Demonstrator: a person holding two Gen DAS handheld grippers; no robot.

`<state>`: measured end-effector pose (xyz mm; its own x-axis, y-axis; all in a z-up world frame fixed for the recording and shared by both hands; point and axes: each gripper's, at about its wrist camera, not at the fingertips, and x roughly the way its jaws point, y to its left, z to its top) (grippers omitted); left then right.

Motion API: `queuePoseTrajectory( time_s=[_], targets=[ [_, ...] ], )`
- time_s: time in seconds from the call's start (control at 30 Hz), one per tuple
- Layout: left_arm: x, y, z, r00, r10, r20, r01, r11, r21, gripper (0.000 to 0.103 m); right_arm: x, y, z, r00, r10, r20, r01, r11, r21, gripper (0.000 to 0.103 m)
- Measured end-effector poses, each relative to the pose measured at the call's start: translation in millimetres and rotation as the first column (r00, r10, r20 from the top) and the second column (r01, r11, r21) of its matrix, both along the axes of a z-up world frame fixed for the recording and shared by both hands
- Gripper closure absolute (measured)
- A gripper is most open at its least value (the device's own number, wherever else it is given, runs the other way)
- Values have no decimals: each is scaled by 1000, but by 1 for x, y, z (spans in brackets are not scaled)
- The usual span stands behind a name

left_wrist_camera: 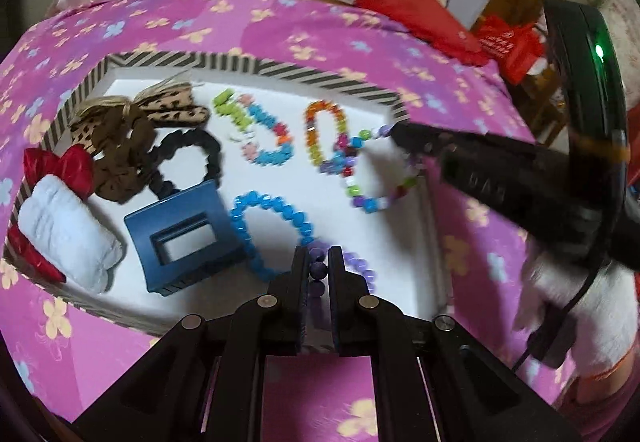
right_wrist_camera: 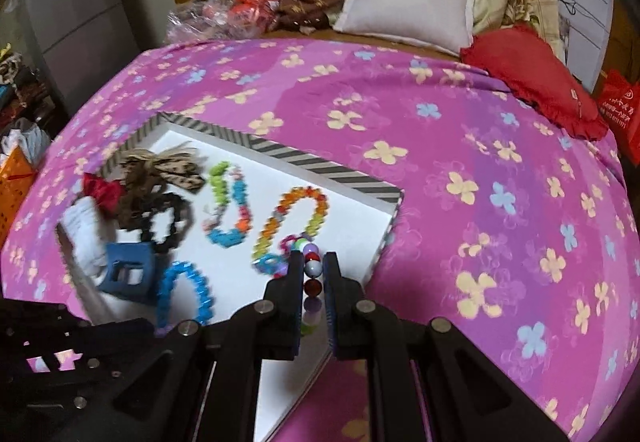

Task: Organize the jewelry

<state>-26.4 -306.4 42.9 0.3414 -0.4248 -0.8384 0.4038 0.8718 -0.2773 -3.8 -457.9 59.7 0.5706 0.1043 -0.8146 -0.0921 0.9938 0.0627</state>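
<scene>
A striped-rim box (left_wrist_camera: 248,65) with a white floor lies on the bed; it also shows in the right wrist view (right_wrist_camera: 320,167). In it lie a blue bead bracelet (left_wrist_camera: 276,210), an orange-green one (left_wrist_camera: 324,130), a blue-green one (left_wrist_camera: 260,130) and hair ties. My left gripper (left_wrist_camera: 319,266) is shut on a purple bead bracelet (left_wrist_camera: 362,266) at the box's near edge. My right gripper (right_wrist_camera: 313,272) is shut on a multicolour bead bracelet (right_wrist_camera: 312,262); that bracelet (left_wrist_camera: 376,186) hangs from the right gripper (left_wrist_camera: 394,132) in the left wrist view.
A blue claw clip (left_wrist_camera: 188,238), black scrunchie (left_wrist_camera: 188,158), brown scrunchie (left_wrist_camera: 120,154), red bow (left_wrist_camera: 60,166) and white cloth roll (left_wrist_camera: 64,238) fill the box's left side. The purple flowered bedspread (right_wrist_camera: 480,202) surrounds the box. Pillows (right_wrist_camera: 408,6) lie at the back.
</scene>
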Motion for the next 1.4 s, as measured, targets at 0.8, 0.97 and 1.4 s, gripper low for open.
queuePoseTrajectory(
  time_s=[0.8,0.97,1.4],
  targets=[
    [-8,-8,-3,996,23,81,-28,998,65,78,-17,-14,9,989,-100,106,95,994,47,61],
    [-23,6,9,987,42,157,-61,992,113,77,-70,-7,26,974,-146,173,134,988,80,40],
    [-69,59,30,956,113,272,-155,978,139,77,-151,40,32,951,-212,227,194,976,97,24]
  ],
)
